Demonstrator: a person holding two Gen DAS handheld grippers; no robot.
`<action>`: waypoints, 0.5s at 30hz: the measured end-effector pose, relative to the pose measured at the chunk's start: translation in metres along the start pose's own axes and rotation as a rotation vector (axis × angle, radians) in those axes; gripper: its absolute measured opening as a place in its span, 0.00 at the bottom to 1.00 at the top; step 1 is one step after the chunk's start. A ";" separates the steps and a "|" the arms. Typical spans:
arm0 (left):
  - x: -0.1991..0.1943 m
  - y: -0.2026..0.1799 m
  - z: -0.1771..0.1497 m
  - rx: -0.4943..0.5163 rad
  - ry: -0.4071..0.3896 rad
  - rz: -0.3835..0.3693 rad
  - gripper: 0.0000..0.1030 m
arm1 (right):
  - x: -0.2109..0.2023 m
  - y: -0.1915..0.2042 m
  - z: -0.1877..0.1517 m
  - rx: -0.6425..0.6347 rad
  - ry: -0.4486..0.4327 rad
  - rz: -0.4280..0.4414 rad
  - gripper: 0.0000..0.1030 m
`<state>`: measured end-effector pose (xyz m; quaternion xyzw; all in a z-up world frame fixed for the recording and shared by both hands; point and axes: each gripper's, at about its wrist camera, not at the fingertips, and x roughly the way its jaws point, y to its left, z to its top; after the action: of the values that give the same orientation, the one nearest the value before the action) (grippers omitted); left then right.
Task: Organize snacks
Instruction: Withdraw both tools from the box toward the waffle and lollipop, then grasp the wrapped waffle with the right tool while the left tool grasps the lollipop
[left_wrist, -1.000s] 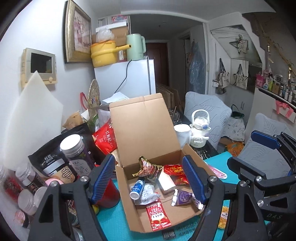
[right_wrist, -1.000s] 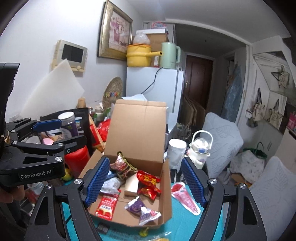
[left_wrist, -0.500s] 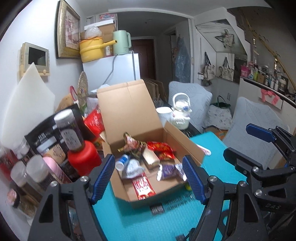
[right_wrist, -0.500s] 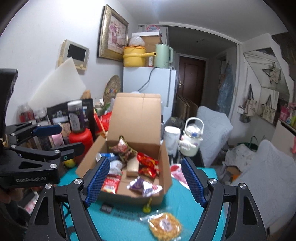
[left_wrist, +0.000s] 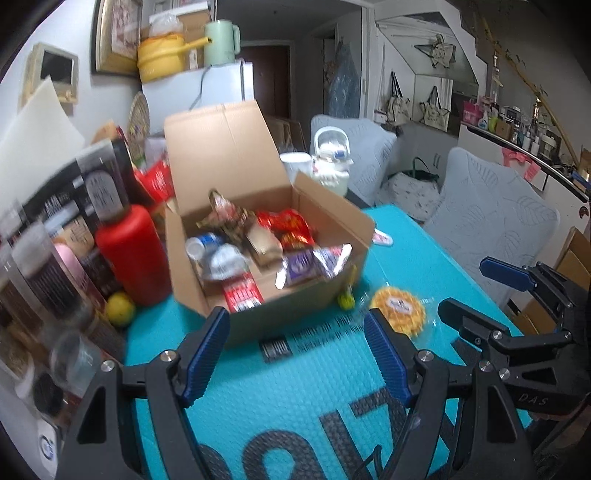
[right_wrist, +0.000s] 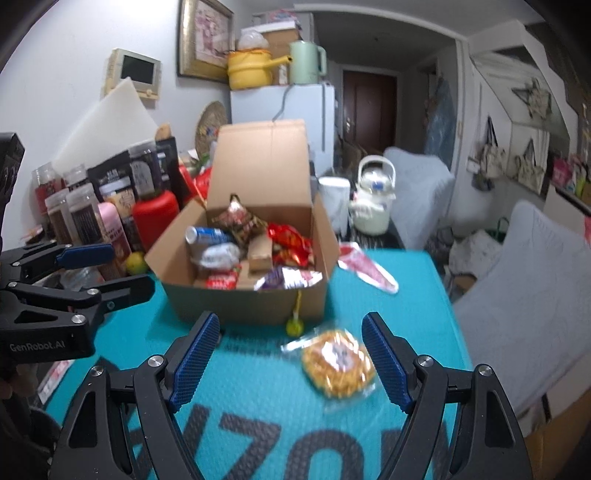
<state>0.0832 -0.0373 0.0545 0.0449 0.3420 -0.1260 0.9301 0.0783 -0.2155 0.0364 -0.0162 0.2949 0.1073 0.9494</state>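
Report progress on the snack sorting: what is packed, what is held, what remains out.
Packed: the open cardboard box already holds many wrapped snacks.

In hand: nothing. The left gripper and right gripper are both open, jaws spread, above the teal mat.

Left: the round yellow snack pack, the small yellow-green lollipop against the box front, and the red-and-white packet beside the box.

A red bottle (right_wrist: 157, 214) is standing upright on the teal surface (right_wrist: 258, 424), with a yellow-green fruit, possibly a lemon (left_wrist: 120, 308), lying just beside it. Dark-lidded jars (right_wrist: 79, 218) are crowding behind. A white kettle (right_wrist: 373, 206) and white cup (right_wrist: 334, 195) are sitting side by side. A yellow pot (right_wrist: 249, 70) and pale green jug (right_wrist: 306, 61) are resting atop the white fridge (right_wrist: 314, 110).
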 end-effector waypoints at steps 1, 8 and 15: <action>0.004 -0.001 -0.005 -0.005 0.015 -0.010 0.73 | 0.000 -0.003 -0.005 0.006 0.010 -0.001 0.78; 0.023 -0.009 -0.025 -0.032 0.082 -0.051 0.73 | 0.010 -0.017 -0.031 0.036 0.074 0.000 0.78; 0.045 -0.016 -0.035 -0.067 0.125 -0.081 0.73 | 0.034 -0.028 -0.049 0.044 0.151 0.028 0.79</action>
<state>0.0907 -0.0556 -0.0012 0.0078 0.4052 -0.1492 0.9020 0.0844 -0.2407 -0.0238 0.0010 0.3682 0.1126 0.9229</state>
